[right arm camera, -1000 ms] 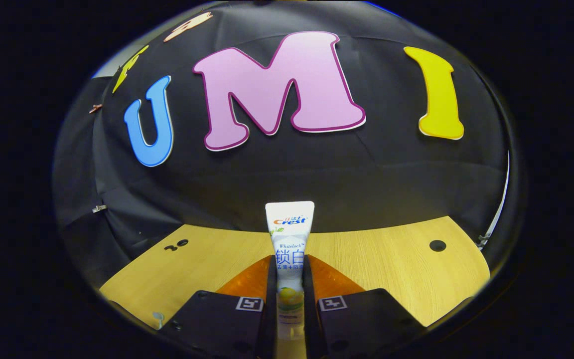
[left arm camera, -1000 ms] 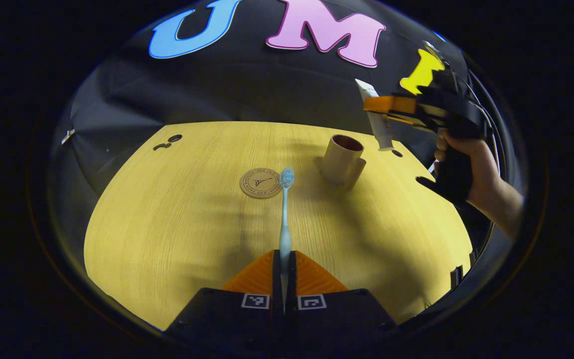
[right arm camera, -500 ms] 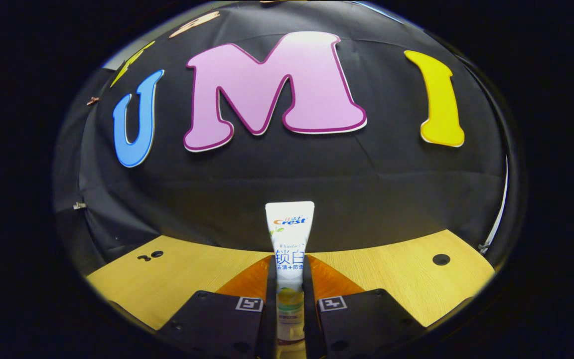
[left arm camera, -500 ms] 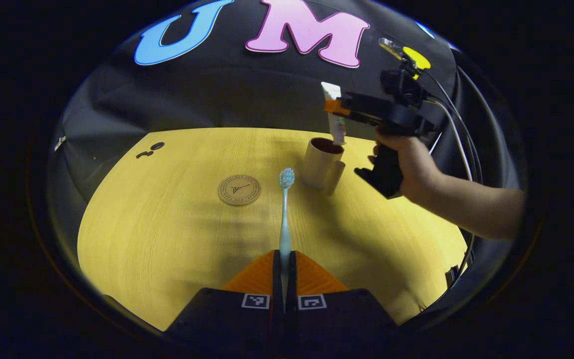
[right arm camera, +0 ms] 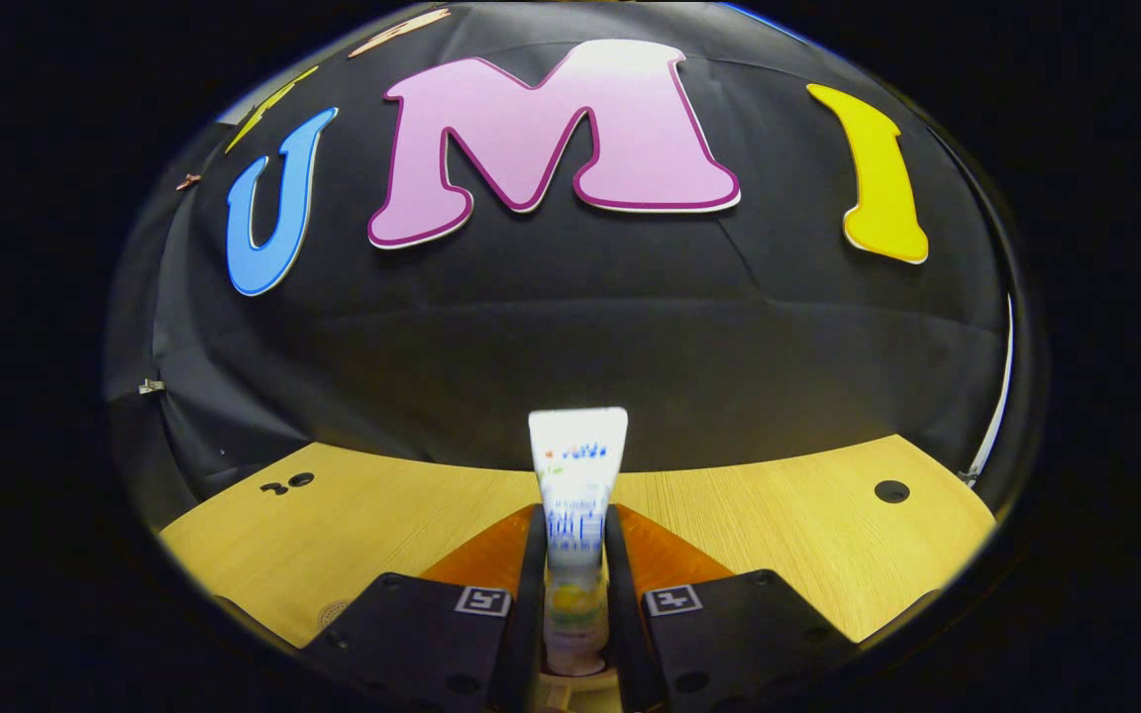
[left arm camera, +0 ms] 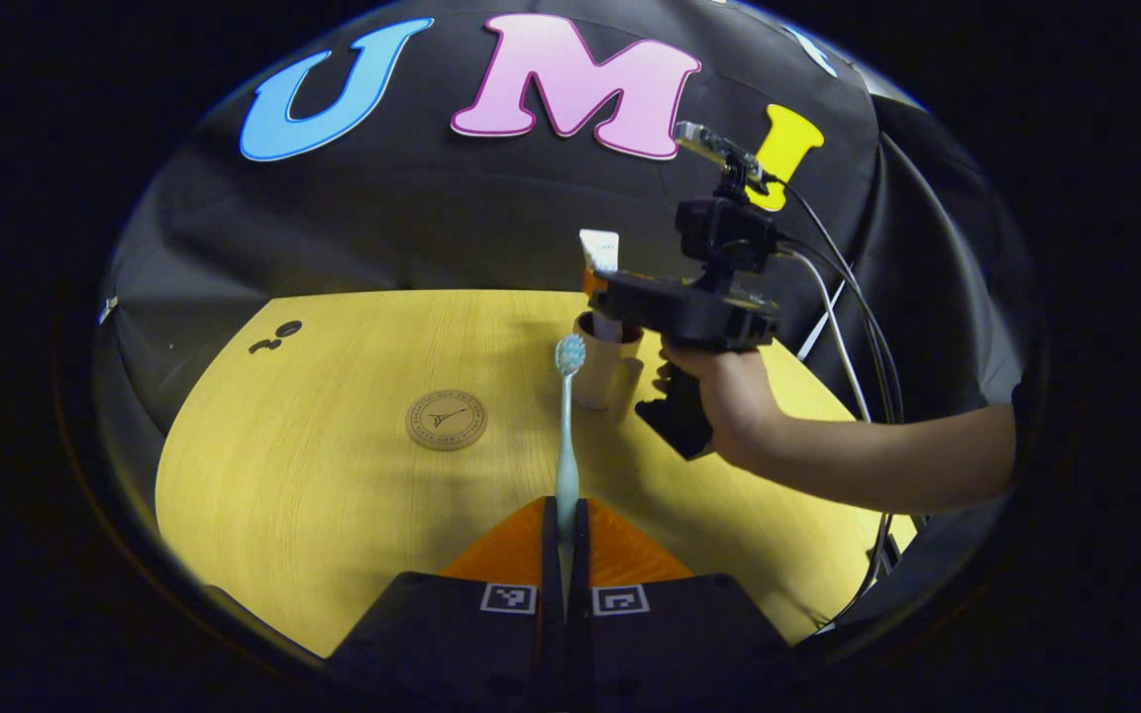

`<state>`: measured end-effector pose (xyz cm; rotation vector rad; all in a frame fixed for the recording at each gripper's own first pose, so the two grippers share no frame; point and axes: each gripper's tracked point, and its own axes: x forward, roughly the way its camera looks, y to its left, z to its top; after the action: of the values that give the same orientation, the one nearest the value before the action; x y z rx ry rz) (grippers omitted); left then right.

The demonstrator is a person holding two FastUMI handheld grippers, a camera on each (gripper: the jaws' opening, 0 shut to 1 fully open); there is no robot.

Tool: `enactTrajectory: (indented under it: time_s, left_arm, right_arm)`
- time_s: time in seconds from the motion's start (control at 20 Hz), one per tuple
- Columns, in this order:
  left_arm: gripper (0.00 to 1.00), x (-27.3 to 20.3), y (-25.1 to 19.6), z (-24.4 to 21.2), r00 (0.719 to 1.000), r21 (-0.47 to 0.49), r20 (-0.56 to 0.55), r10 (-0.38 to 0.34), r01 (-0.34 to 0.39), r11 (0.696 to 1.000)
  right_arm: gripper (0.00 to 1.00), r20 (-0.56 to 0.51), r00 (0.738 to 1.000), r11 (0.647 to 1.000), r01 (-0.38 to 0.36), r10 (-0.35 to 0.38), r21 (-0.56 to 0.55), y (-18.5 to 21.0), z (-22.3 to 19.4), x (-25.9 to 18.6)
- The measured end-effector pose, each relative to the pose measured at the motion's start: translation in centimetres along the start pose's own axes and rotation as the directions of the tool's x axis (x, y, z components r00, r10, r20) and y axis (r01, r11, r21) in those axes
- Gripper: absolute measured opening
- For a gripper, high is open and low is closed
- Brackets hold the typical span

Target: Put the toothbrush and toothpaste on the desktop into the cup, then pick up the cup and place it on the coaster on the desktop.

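Nearest me, my left gripper (left arm camera: pixel 565 535) is clenched on the toothbrush (left arm camera: pixel 567 426), bristles pointing far. Beyond, the coaster (left arm camera: pixel 446 419) lies left of the cup (left arm camera: pixel 598 371). My right gripper (right arm camera: pixel 573 584) pinches the toothpaste tube (right arm camera: pixel 575 495) upright, its lower end at the cup's mouth; I should lower it straight before letting go.

1. Left gripper view: rides low over the near desk (left arm camera: pixel 333 475) edge, facing the back wall, well back from the cup (left arm camera: pixel 598 371).
2. Right gripper view: higher, close above the cup, facing the same wall.
3. Shared: desk (right arm camera: pixel 778 535), wall.
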<state>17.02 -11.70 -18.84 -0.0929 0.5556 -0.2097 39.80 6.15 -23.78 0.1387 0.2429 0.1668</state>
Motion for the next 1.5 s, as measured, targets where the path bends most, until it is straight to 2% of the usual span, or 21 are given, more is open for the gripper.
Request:
enactTrajectory:
  time_s: [0.15,0.2,0.25,0.3,0.4,0.5,0.55,0.6,0.65,0.8,1.05,1.2,1.35,1.5]
  left_arm:
    - [0.06,-0.1,-0.6,0.9,1.0,-0.004,0.022,-0.011,0.012,1.0]
    - [0.06,-0.1,-0.8,1.4,0.999,-0.003,0.032,-0.015,0.015,1.0]
    - [0.06,-0.3,-1.1,2.1,0.999,-0.005,0.048,-0.02,0.02,1.0]
    - [0.06,-0.2,-1.5,3.1,0.997,-0.008,0.067,-0.03,0.031,0.999]
    - [0.06,-0.2,-2.4,6.0,0.991,0.001,0.127,-0.052,0.052,0.999]
    - [0.06,0.2,-3.2,9.5,0.978,0.025,0.196,-0.071,0.067,0.997]
    - [0.11,0.6,-3.6,11.3,0.97,0.035,0.23,-0.081,0.075,0.997]
    - [0.11,1.1,-4.0,13.0,0.961,0.038,0.261,-0.088,0.081,0.996]
    - [0.06,1.9,-4.4,15.3,0.945,0.033,0.311,-0.102,0.096,0.995]
    - [0.06,4.3,-5.3,19.6,0.904,0.056,0.412,-0.115,0.101,0.993]
    - [0.06,10.7,-6.9,22.7,0.864,0.075,0.481,-0.149,0.128,0.989]
    - [0.06,14.1,-6.0,23.2,0.852,0.057,0.514,-0.104,0.087,0.995]
    - [0.06,16.9,-4.7,22.9,0.848,-0.007,0.524,-0.084,0.103,0.995]
    - [0.06,18.2,-3.7,22.4,0.836,0.01,0.545,-0.061,0.067,0.998]
  right_arm:
    - [0.54,-0.013,1.0,1.0,0.001,-0.001,-0.002,-0.3,-0.7,-0.6]
    - [0.69,-0.016,1.0,1.0,-0.002,0.002,0.005,-0.6,-0.7,-0.9]
    - [0.75,-0.016,1.0,1.0,0.003,-0.003,0.011,-1.1,-0.5,-1.4]
    - [0.91,-0.012,1.0,1.0,0.014,-0.014,0.012,-2.0,-0.1,-2.0]
    - [0.98,-0.005,0.999,0.999,0.042,-0.042,0.011,-4.1,0.5,-3.5]
    - [0.99,-0.012,0.997,0.997,0.079,-0.079,0.007,-6.8,0.5,-5.3]
    - [0.99,-0.02,0.995,0.995,0.095,-0.095,0.011,-8.2,0.4,-6.2]
    - [0.98,-0.033,0.992,0.993,0.119,-0.118,0.019,-9.5,0.2,-7.2]
    - [0.98,-0.045,0.99,0.99,0.136,-0.135,0.032,-10.8,0.0,-8.1]
    - [0.98,-0.068,0.983,0.983,0.175,-0.172,0.046,-13.8,-0.6,-10.5]
    - [0.98,-0.139,0.971,0.978,0.204,-0.196,0.044,-16.6,-3.0,-12.4]
    - [0.98,-0.151,0.97,0.979,0.2,-0.192,0.037,-17.1,-3.1,-13.1]
    - [0.98,-0.19,0.97,0.985,0.166,-0.154,0.049,-16.8,-3.7,-13.7]
    - [0.98,-0.195,0.97,0.986,0.158,-0.144,0.058,-17.1,-3.5,-13.9]
